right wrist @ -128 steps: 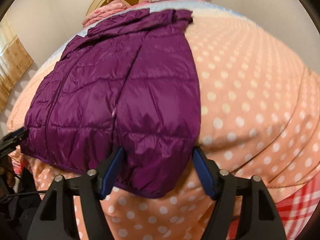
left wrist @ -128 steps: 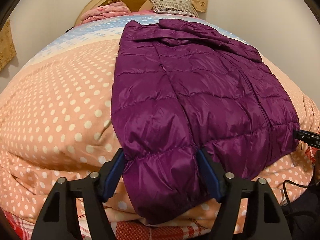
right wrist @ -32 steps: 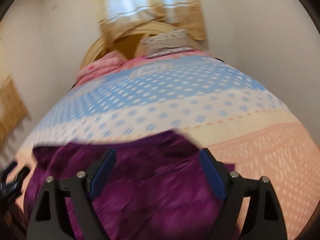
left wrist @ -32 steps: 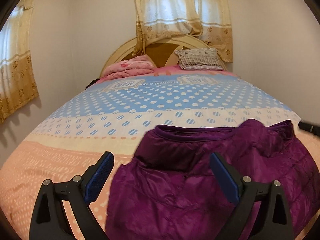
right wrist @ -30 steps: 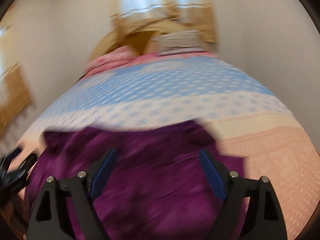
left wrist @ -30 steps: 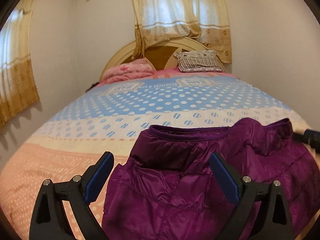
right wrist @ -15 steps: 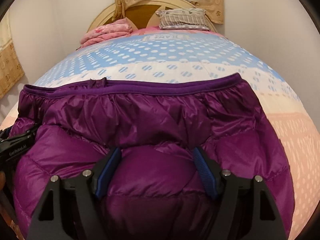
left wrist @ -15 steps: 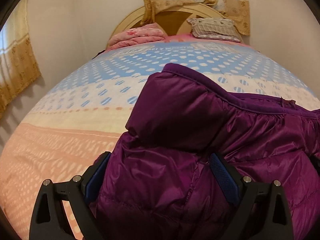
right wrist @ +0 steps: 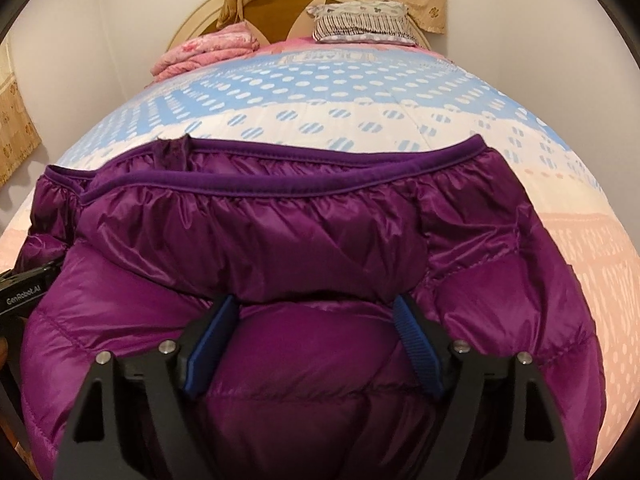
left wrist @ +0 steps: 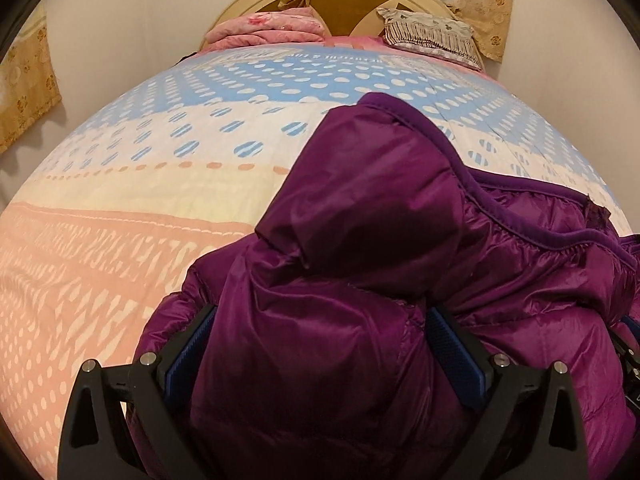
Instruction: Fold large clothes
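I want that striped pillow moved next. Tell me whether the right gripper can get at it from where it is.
Probably not: the right gripper sits low over the purple jacket, and the striped pillow lies far off at the headboard.

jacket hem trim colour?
Darker matte purple on the jacket hem trim, against the shiny purple shell; clearest in the right wrist view.

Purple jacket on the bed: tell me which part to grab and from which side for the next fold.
Grip the purple jacket by its elastic hem, the gathered band lying across the far edge of the folded pile. Come from the near side, over the top, one gripper toward each end. That band is a firm, raised edge; the puffy quilted panels look slippery and would probably bulge out of the jaws.
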`<state>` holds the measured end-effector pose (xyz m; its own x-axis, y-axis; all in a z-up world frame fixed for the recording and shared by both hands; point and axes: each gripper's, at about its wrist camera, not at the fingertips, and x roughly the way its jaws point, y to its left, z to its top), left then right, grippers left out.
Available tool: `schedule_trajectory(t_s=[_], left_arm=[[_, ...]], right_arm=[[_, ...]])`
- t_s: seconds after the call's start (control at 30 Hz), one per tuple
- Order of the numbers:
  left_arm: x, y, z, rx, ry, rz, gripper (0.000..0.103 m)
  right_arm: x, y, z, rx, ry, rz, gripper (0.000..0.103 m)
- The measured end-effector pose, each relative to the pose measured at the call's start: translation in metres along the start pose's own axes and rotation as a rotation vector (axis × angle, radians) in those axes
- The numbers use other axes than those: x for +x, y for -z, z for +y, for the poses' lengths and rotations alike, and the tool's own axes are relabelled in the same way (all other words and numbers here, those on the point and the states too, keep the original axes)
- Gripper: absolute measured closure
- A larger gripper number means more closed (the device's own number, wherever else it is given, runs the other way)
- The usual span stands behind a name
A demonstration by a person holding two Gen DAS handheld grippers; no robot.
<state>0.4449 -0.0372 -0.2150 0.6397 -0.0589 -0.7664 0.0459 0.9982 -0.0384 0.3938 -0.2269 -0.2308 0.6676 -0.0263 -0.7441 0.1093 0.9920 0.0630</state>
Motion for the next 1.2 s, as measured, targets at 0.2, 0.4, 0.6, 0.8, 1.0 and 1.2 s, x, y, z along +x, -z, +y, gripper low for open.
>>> schedule_trajectory(t_s=[0.2,0.4,0.6,0.8,1.0,1.2], left_arm=[[0.001,-0.001,-0.001,0.005,-0.008,0.012,0.002],[-0.042,-0.027,0.034,-0.239,0.205,-0.099,0.002],[0.0,-0.052,0.02,-0.186,0.029,-0.048,0.002],[0.033,-0.036,0.034,-0.217,0.06,0.029,0.001],[0.008,-0.033,0.035,-0.227,0.008,0.038,0.001],[-0.087,0.007,-0.004,-0.116,0.12,-0.135,0.001]], right_arm=[[-0.002,0.001,0.002,-0.008,0.011,0.009,0.02],[-0.052,-0.019,-0.023,0.095,-0.029,-0.15,0.026],[-0.008,-0.032,-0.065,0.183,0.078,-0.043,0.043],[0.017,-0.023,-0.065,0.167,0.077,0.004,0.042],[0.01,-0.026,-0.063,0.157,0.088,0.019,0.042],[-0.064,-0.007,-0.007,0.095,0.003,-0.152,0.025]])
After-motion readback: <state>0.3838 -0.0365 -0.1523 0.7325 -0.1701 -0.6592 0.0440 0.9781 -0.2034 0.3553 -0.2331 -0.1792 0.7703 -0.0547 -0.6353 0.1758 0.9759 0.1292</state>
